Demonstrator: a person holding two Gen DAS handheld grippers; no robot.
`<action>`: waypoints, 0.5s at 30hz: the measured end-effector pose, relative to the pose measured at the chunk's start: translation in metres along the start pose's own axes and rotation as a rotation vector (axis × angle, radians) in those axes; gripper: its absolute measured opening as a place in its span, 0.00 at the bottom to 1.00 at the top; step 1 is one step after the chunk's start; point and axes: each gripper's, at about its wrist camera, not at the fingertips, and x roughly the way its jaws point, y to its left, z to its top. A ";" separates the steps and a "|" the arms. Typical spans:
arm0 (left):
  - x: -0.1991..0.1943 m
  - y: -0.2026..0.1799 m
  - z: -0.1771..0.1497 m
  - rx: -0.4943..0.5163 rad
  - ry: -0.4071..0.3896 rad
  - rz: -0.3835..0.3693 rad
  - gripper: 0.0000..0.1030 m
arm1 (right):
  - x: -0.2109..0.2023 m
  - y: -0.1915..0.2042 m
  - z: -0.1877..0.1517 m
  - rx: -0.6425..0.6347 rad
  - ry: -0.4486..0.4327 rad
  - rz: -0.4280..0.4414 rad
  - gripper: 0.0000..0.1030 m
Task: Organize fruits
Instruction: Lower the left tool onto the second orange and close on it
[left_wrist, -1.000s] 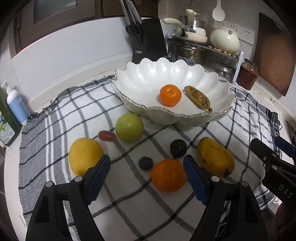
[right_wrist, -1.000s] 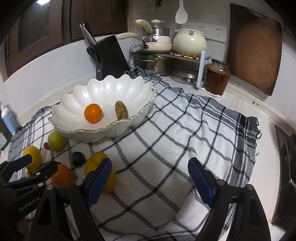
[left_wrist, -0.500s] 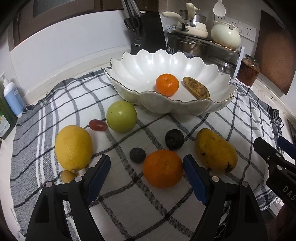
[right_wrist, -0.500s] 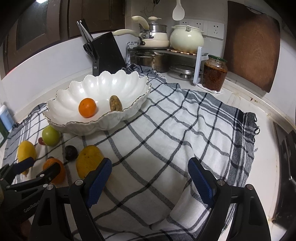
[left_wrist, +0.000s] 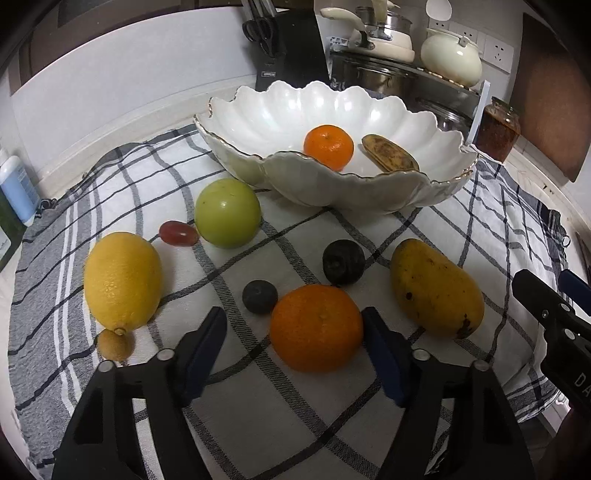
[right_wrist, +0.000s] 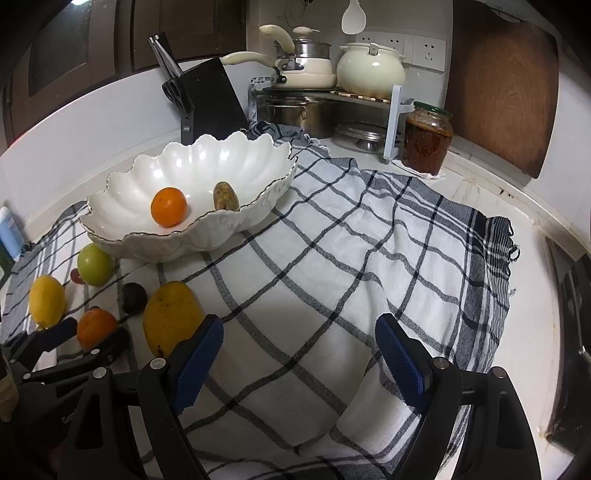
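- At the far left of the checked cloth (left_wrist: 480, 221) lies a lemon (left_wrist: 122, 280), and a small brown fruit (left_wrist: 114, 344) touches its near tip.
- A red grape (left_wrist: 178, 233) lies just beside a green apple (left_wrist: 227, 213).
- The left gripper (left_wrist: 293, 334) has its jaws wide apart, one on each side of an orange (left_wrist: 316, 326) that lies on the cloth. The right blue pad is just beside the orange; I cannot tell if it touches.
- Two dark round fruits (left_wrist: 259, 296) (left_wrist: 343, 262) lie just behind this orange.
- The white scalloped bowl (left_wrist: 280, 114) stands further back and holds a second orange (left_wrist: 328, 144) and a spotted banana (left_wrist: 389, 154).
- A mango (left_wrist: 436, 288) lies to the right of the orange on the cloth.
- The right gripper (right_wrist: 299, 354) is also wide apart, over bare cloth, and holds nothing; the mango is near its left finger.
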 end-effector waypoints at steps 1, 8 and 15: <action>0.001 0.000 0.000 0.002 0.001 0.001 0.66 | 0.000 0.000 0.000 0.001 0.001 0.000 0.83; -0.001 -0.004 -0.001 0.016 -0.008 -0.032 0.44 | 0.002 -0.002 -0.001 0.013 0.006 0.006 0.83; -0.006 -0.002 -0.001 0.014 -0.007 -0.034 0.43 | -0.004 0.000 0.001 0.008 -0.009 0.009 0.83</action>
